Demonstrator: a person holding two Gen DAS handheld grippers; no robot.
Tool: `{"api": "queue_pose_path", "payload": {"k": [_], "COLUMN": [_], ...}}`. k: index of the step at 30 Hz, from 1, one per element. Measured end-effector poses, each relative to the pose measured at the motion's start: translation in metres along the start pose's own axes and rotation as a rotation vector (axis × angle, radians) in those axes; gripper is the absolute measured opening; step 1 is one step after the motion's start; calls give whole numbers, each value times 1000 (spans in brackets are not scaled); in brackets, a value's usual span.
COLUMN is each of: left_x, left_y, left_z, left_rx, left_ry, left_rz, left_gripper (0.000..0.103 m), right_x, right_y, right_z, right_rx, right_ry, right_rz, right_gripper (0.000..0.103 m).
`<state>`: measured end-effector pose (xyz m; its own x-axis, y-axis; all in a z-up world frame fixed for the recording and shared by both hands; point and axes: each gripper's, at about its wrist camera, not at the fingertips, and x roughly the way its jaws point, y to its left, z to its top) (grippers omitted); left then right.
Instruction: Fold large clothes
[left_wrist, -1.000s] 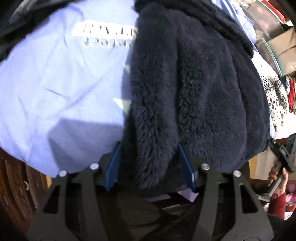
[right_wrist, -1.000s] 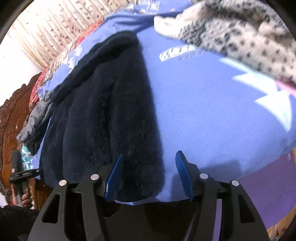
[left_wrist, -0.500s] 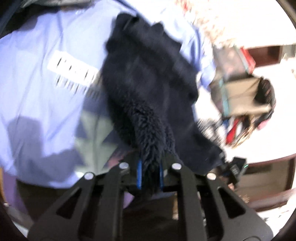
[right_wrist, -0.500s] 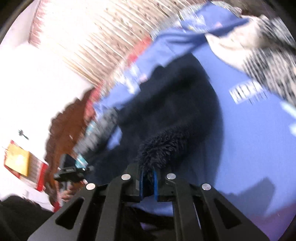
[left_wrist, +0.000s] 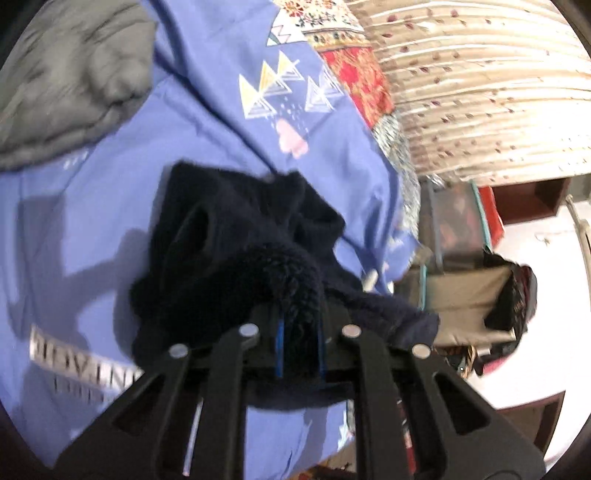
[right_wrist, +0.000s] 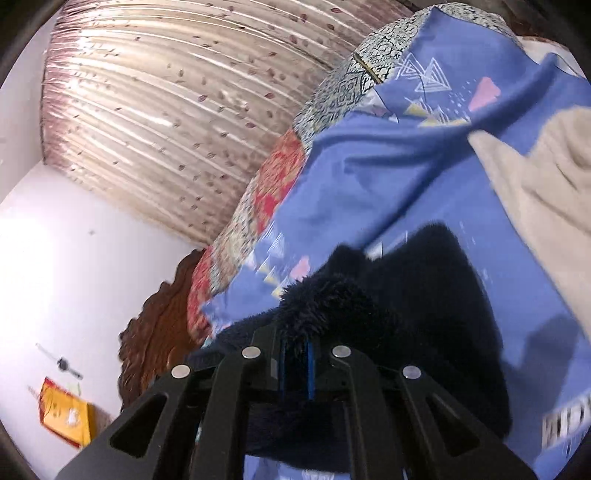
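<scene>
The left wrist view sits just behind the left gripper (left_wrist: 300, 347) and looks forward and down along it at the bed. Very near the lens is the dark fleece garment (left_wrist: 236, 266), with the blue bedsheet (left_wrist: 207, 125) beyond it and a grey quilt (left_wrist: 70, 85) at the upper left.

The right wrist view sits behind the right gripper (right_wrist: 295, 369) in the same way, but it faces closer to level, so the pleated curtain (right_wrist: 166, 110) and a white wall (right_wrist: 74, 266) fill its left half.

Both views share the garment, the bedsheet, the patterned red cover (left_wrist: 354, 77) at the bed's edge and the curtain.
</scene>
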<state>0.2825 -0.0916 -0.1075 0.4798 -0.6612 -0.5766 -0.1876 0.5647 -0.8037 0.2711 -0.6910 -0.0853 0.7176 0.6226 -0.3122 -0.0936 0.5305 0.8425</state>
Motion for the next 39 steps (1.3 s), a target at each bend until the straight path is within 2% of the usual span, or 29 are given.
{"api": "queue_pose_path", "payload": {"k": [3,6,7,9,11,12,14,15,17,18,20,21,24,26,28,29,30,31,32,34,36,37,39], "left_x": [26,58,69,95,105,106,97,92,82,80,78,81,78,66,49,39,34,27,20,10,5,5,14], "left_y": [-3,-2,2,9,13,13,15,15,14,12,6,4,4,3,-3,-8,-8,-8,-5,4,17,25,36], "left_z": [36,65,73,84,88,90,93,93,95,95,97,100,111,117,116,110,105,96,82,59,31,15,-8], "left_rx": [-53,-91,-105,-118,-90,-72,-48,-39,-36,-35,-35,-60,-124,-147,-98,-47,-13,32,89,153,205,220,234], "left_ry": [-3,10,24,49,61,69,72,78,95,100,112,112,68,35,-1,-7,-7,-6,-3,-14,-18,-18,-19], "left_rz": [37,107,127,155,188,181,117,80,16,-2,-18,-13,9,-5,15,63,90,114,140,155,148,136,141], "left_gripper": [11,14,20,21,21,21,21,21,23,24,33,41,42,42,42,42,42,44,45,48,49,50,58], "right_x": [33,70,83,99,103,99,78,69,63,66,90,111,170,205,238,248,252,251,246,227,221,230,251], "right_y": [-7,-22,-31,-54,-86,-93,-92,-88,-73,-57,-6,25,78,87,77,71,67,68,70,76,76,71,47], "right_z": [24,44,49,53,51,50,52,53,53,52,41,24,-33,-67,-91,-95,-95,-87,-79,-57,-45,-43,-46], "right_rx": [15,27,38,110,285,327,284,251,188,114,-147,-305,-602,-712,-749,-739,-721,-694,-662,-594,-579,-601,-564], "right_ry": [-3,-14,-26,-43,-74,-115,-230,-272,-279,-245,-126,-34,193,306,406,438,439,394,360,190,77,46,102], "right_rz": [-36,-100,-140,-211,-173,-146,-131,-150,-177,-173,-208,-228,-273,-329,-439,-465,-462,-449,-415,-371,-406,-478,-549], "right_gripper": [32,35,39,53,62,66,68,73,77,77,77,78,80,80,80,78,56,41,33,33,33,33,33]}}
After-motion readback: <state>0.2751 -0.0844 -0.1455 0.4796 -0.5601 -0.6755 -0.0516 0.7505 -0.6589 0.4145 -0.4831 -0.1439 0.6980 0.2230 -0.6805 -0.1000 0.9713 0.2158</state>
